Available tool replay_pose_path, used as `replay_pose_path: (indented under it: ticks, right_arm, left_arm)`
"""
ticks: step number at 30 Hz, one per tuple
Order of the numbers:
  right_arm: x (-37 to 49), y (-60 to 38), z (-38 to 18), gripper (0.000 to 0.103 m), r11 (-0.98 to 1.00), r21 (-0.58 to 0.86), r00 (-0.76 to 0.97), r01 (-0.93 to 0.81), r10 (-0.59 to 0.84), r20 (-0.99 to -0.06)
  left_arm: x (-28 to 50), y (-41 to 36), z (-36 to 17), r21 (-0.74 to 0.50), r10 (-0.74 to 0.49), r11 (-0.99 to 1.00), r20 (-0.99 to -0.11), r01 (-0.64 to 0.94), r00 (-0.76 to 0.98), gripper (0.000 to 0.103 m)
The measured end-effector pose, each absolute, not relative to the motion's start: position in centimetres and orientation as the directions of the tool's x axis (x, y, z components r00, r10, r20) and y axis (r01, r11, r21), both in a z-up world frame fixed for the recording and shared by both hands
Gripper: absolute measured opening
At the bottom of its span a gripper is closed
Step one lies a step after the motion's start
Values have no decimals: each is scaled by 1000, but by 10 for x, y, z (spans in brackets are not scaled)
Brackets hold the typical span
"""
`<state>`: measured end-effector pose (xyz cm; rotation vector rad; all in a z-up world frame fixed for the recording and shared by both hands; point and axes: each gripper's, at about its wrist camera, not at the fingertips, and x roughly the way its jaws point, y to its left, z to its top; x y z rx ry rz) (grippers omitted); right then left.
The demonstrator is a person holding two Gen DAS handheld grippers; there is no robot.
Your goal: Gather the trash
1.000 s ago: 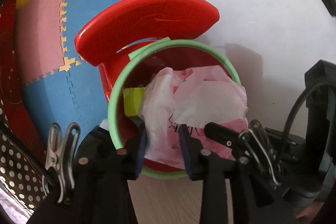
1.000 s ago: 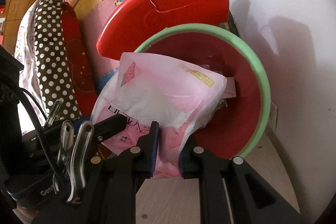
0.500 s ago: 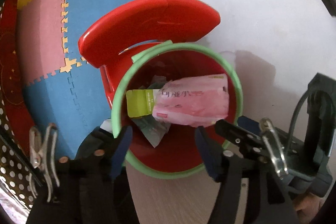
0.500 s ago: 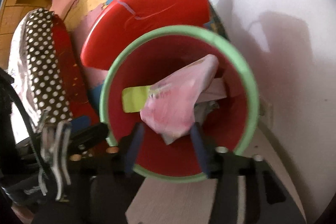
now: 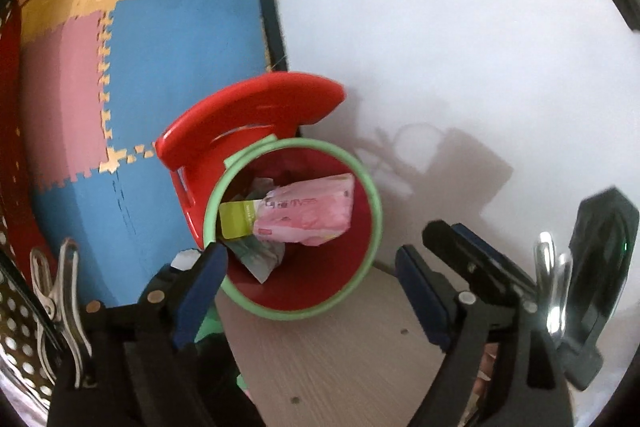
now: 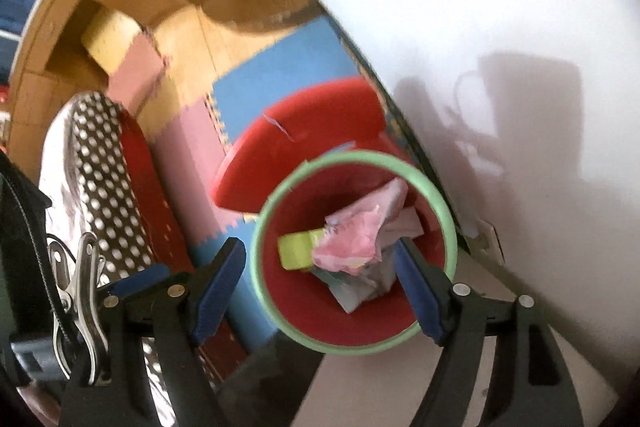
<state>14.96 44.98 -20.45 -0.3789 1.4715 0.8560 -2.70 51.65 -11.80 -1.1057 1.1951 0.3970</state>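
Foam puzzle mats [image 5: 172, 75] in blue and pink over a wooden floor, white wall [image 5: 460, 47] to one side, pale wood tabletop [image 5: 340, 359] edge at the bottom of both views.

Down beside the tabletop: red bin [image 5: 320, 291] with a green rim [image 5: 376, 211], red lid [image 5: 248, 111] tipped up behind it.

Inside the bin: pink plastic package [image 5: 308, 215] lying crumpled on top, yellow-green carton [image 5: 236, 223] just beside it, pale wrappers [image 5: 260, 255] underneath. Same heap in the right wrist view: pink plastic package [image 6: 356, 231], yellow-green carton [image 6: 296, 247].

Left gripper [image 5: 310, 279] spread wide, jaws just been opening, nothing between them. Right gripper [image 6: 320, 287] likewise wide, jaws just been opening, empty, above the bin.

Handling, as a judgement: pink package probably light, soft and slippery, easily crushed, apt to spring back and ride high. Best taken at a bunched fold or sealed edge rather than across its slack middle. Carton likely stiffer, better pinched across its flat faces.
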Motion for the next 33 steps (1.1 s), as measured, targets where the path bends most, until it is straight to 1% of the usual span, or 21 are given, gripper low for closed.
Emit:
replay_pose_path:
  ticks: [7, 15, 19, 23, 27, 33]
  right_arm:
    - [126, 400, -122, 78, 665, 284, 2, -691, 395, -919]
    - [107, 312, -52, 78, 723, 346, 135, -598, 517, -845]
    - [89, 267, -26, 78, 763, 321, 222, -560, 512, -830]
    - [58, 204, -5, 78, 809, 271, 329, -521, 484, -811]
    - [38, 137, -7, 78, 875, 246, 373, -418, 412, -831]
    - [19, 78, -13, 78, 923, 220, 430, -316, 346, -834]
  left_arm:
    - [-23, 502, -53, -437, -243, 615, -897, -656, 370, 89]
    - [-33, 454, -1, -393, -148, 659, -903, -641, 403, 89]
    - [-28, 417, 28, -350, -95, 734, -902, -583, 421, 89]
    - [-10, 372, 53, -283, -54, 830, -898, -480, 436, 89]
    - [7, 330, 67, -239, -40, 886, -893, -398, 448, 89]
    - [28, 264, 72, -196, -69, 947, -899, -255, 433, 89]
